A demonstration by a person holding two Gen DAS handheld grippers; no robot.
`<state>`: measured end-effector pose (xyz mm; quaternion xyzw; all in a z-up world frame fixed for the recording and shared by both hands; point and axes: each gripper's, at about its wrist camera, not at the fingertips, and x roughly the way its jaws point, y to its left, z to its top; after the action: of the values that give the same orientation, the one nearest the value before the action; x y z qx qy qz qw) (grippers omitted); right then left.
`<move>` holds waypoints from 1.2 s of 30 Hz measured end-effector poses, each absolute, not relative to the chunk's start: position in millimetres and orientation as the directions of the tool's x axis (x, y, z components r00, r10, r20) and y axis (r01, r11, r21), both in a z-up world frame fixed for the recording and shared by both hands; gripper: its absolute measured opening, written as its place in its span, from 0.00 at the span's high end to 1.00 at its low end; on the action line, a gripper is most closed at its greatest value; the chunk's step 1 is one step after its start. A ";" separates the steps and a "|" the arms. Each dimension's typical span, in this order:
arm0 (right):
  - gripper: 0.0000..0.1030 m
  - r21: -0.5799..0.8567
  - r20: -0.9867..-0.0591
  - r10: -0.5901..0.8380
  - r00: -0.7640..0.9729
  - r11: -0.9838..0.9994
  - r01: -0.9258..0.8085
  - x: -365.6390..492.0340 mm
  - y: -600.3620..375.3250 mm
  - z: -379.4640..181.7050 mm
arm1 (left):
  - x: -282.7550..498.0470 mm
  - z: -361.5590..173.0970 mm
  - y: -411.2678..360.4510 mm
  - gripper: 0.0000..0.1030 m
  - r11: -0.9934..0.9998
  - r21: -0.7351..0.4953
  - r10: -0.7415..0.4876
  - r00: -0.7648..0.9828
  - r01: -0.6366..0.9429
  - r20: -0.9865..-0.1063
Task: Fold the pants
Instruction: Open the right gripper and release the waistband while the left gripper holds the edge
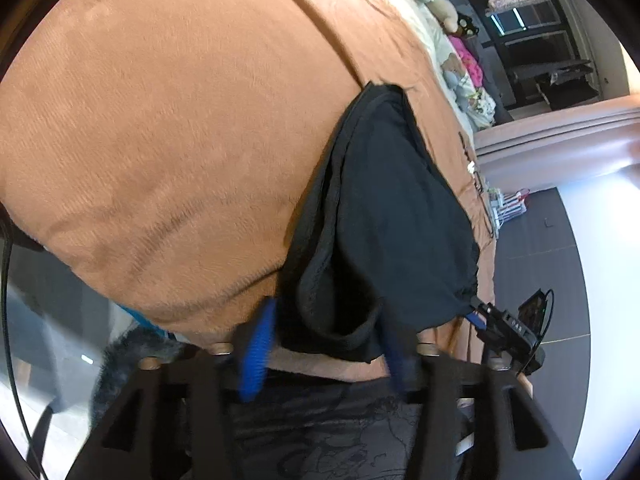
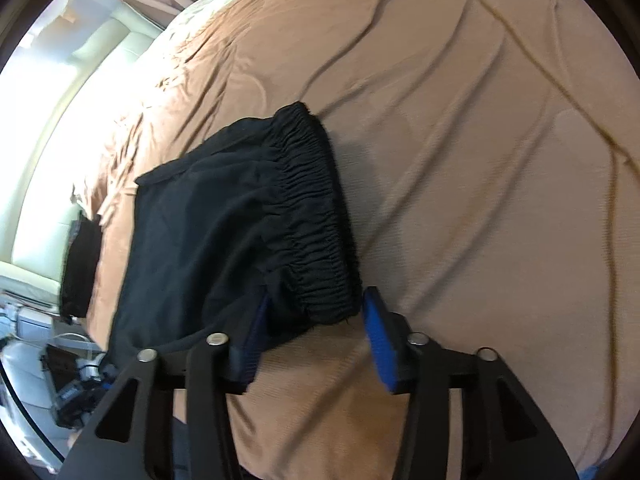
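A bed (image 2: 460,160) with a creased brown cover (image 1: 168,128) fills most of both views. On it lie the black pants (image 2: 224,240), folded into a thick bundle near the bed's edge, the gathered elastic waistband (image 2: 320,216) turned toward the middle of the bed.

In the left wrist view the pants (image 1: 384,216) drape along the edge of the bed, with a folded hem sagging between the blue pads. Beyond the bed lie a grey floor (image 1: 552,264) and, far off, a pile of soft toys and pink cloth (image 1: 464,60).

The left claw (image 1: 324,340) stands spread, its pads well apart; a loose fold of the pants lies between them, but the pads do not pinch it. One pad (image 1: 258,348) shows clearly to the left of the cloth; the other is mostly hidden behind the fabric.

The right claw (image 2: 316,340) is also spread wide. Its right pad (image 2: 380,340) stands free just beside the waistband corner, while the left pad (image 2: 256,344) is partly under the lower edge of the pants. The cloth touches that pad, yet the jaws do not close on it.

In the left wrist view, the right claw (image 1: 504,328) shows at the far corner of the pants.
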<state>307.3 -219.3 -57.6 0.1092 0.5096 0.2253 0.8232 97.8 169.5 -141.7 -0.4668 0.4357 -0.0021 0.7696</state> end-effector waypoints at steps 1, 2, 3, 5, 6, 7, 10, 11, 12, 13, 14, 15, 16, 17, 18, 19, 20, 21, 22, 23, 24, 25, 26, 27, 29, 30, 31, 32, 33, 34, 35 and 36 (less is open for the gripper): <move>0.54 0.406 -0.786 0.481 0.389 0.876 -0.262 302.5 -220.1 -54.7 | 97.0 -140.0 171.8 0.38 0.564 -0.726 -0.410 0.630 -0.393 -0.660; 0.54 0.401 -0.783 0.478 0.399 0.877 -0.263 297.3 -223.8 -52.9 | 97.8 -138.4 172.9 0.38 0.565 -0.728 -0.410 0.634 -0.387 -0.656; 0.54 0.391 -0.780 0.470 0.413 0.882 -0.264 292.7 -223.4 -50.2 | 98.6 -137.1 173.9 0.38 0.569 -0.729 -0.410 0.637 -0.381 -0.653; 0.54 0.368 -0.774 0.449 0.446 0.893 -0.258 281.9 -223.4 -44.0 | 99.4 -136.2 176.1 0.38 0.574 -0.730 -0.412 0.639 -0.371 -0.649; 0.54 0.357 -0.769 0.436 0.467 0.899 -0.253 276.1 -223.7 -40.3 | 98.6 -136.1 176.6 0.38 0.577 -0.729 -0.411 0.639 -0.369 -0.650; 0.54 0.349 -0.761 0.430 0.486 0.902 -0.254 270.2 -224.0 -36.5 | 98.1 -135.3 176.6 0.38 0.579 -0.728 -0.412 0.639 -0.367 -0.650; 0.54 0.332 -0.737 0.428 0.523 0.903 -0.272 251.1 -219.4 -23.2 | 94.8 -129.0 175.7 0.38 0.593 -0.724 -0.410 0.641 -0.353 -0.649; 0.54 0.330 -0.729 0.433 0.531 0.901 -0.282 245.4 -218.3 -20.5 | 93.2 -126.0 175.3 0.38 0.599 -0.721 -0.408 0.642 -0.348 -0.649; 0.54 0.329 -0.718 0.439 0.541 0.898 -0.292 240.6 -217.0 -17.3 | 91.9 -123.2 175.6 0.38 0.602 -0.720 -0.407 0.644 -0.344 -0.648; 0.54 0.327 -0.703 0.446 0.553 0.894 -0.305 232.5 -213.4 -11.5 | 90.2 -119.4 176.0 0.37 0.607 -0.720 -0.407 0.646 -0.338 -0.646; 0.54 0.328 -0.691 0.453 0.563 0.891 -0.314 225.6 -210.7 -7.1 | 90.0 -116.3 175.5 0.37 0.611 -0.718 -0.408 0.645 -0.333 -0.646; 0.54 0.331 -0.683 0.461 0.567 0.887 -0.322 221.7 -213.5 -5.5 | 88.7 -113.4 176.3 0.37 0.616 -0.715 -0.406 0.645 -0.330 -0.647; 0.54 0.336 -0.672 0.472 0.570 0.881 -0.334 214.5 -209.4 -2.2 | 87.9 -110.1 177.9 0.37 0.619 -0.713 -0.404 0.645 -0.328 -0.648; 0.54 0.336 -0.667 0.480 0.569 0.876 -0.345 209.6 -207.5 0.9 | 86.9 -108.1 179.8 0.37 0.616 -0.718 -0.410 0.647 -0.324 -0.643; 0.54 0.335 -0.665 0.486 0.568 0.873 -0.355 206.9 -206.0 1.8 | 86.4 -106.5 181.6 0.37 0.613 -0.724 -0.415 0.650 -0.318 -0.637; 0.54 0.332 -0.662 0.492 0.565 0.869 -0.368 203.8 -201.3 2.6 | 86.0 -105.1 184.1 0.37 0.611 -0.730 -0.422 0.654 -0.308 -0.628; 0.54 0.325 -0.660 0.494 0.566 0.867 -0.379 199.3 -195.9 2.9 | 87.8 -104.9 186.5 0.37 0.610 -0.732 -0.427 0.653 -0.303 -0.626; 0.54 0.317 -0.660 0.493 0.568 0.867 -0.384 195.1 -190.7 2.3 | 88.7 -106.0 188.0 0.37 0.611 -0.731 -0.430 0.649 -0.303 -0.628; 0.54 0.316 -0.660 0.493 0.567 0.866 -0.387 191.6 -186.7 0.6 | 90.3 -108.2 189.4 0.37 0.609 -0.732 -0.436 0.643 -0.306 -0.630; 0.54 0.319 -0.661 0.497 0.562 0.864 -0.389 190.8 -184.9 -1.7 | 90.8 -110.2 190.7 0.37 0.604 -0.736 -0.441 0.640 -0.306 -0.629; 0.54 0.324 -0.663 0.506 0.551 0.858 -0.398 188.6 -179.1 -5.3 | 90.5 -112.5 191.6 0.37 0.599 -0.740 -0.447 0.640 -0.306 -0.625; 0.54 0.323 -0.666 0.511 0.544 0.854 -0.407 189.1 -175.1 -7.9 | 90.3 -113.4 192.0 0.37 0.597 -0.742 -0.449 0.639 -0.305 -0.624; 0.54 0.320 -0.669 0.514 0.537 0.851 -0.416 190.3 -171.1 -9.8 | 90.2 -115.1 192.6 0.37 0.596 -0.745 -0.453 0.640 -0.301 -0.621; 0.54 0.316 -0.672 0.518 0.529 0.847 -0.428 190.6 -165.9 -11.3 | 90.4 -117.8 193.2 0.37 0.593 -0.747 -0.457 0.638 -0.300 -0.620; 0.54 0.313 -0.675 0.528 0.515 0.837 -0.448 190.5 -158.2 -15.2 | 92.9 -125.5 194.3 0.37 0.581 -0.751 -0.468 0.627 -0.312 -0.623; 0.55 0.311 -0.681 0.528 0.507 0.835 -0.453 194.4 -153.1 -17.4 | 94.3 -128.6 195.3 0.37 0.573 -0.757 -0.477 0.623 -0.315 -0.620; 0.55 0.308 -0.688 0.528 0.498 0.834 -0.458 198.6 -148.1 -18.1 | 95.8 -131.9 195.9 0.37 0.563 -0.765 -0.487 0.622 -0.313 -0.613; 0.55 0.307 -0.695 0.529 0.486 0.831 -0.464 200.1 -140.9 -23.2 | 97.0 -134.1 195.8 0.37 0.558 -0.770 -0.492 0.624 -0.310 -0.607; 0.55 0.306 -0.700 0.530 0.479 0.829 -0.469 205.1 -136.5 -23.3 | 97.9 -135.5 195.3 0.37 0.556 -0.772 -0.494 0.624 -0.309 -0.606; 0.55 0.301 -0.705 0.529 0.473 0.827 -0.475 208.1 -130.7 -25.2 | 98.8 -137.1 194.9 0.37 0.554 -0.773 -0.499 0.620 -0.309 -0.605; 0.55 0.296 -0.709 0.527 0.468 0.825 -0.481 210.4 -123.9 -28.2 | 100.0 -139.3 193.5 0.37 0.552 -0.775 -0.504 0.616 -0.310 -0.605; 0.55 0.294 -0.713 0.527 0.463 0.824 -0.484 213.0 -115.2 -30.5 | 101.2 -141.1 192.3 0.37 0.548 -0.777 -0.511 0.611 -0.311 -0.605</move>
<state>213.0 -115.2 -30.5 0.0249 0.4255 0.2956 0.8550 101.2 192.3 -141.1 -0.4708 0.4361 -0.0655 0.7641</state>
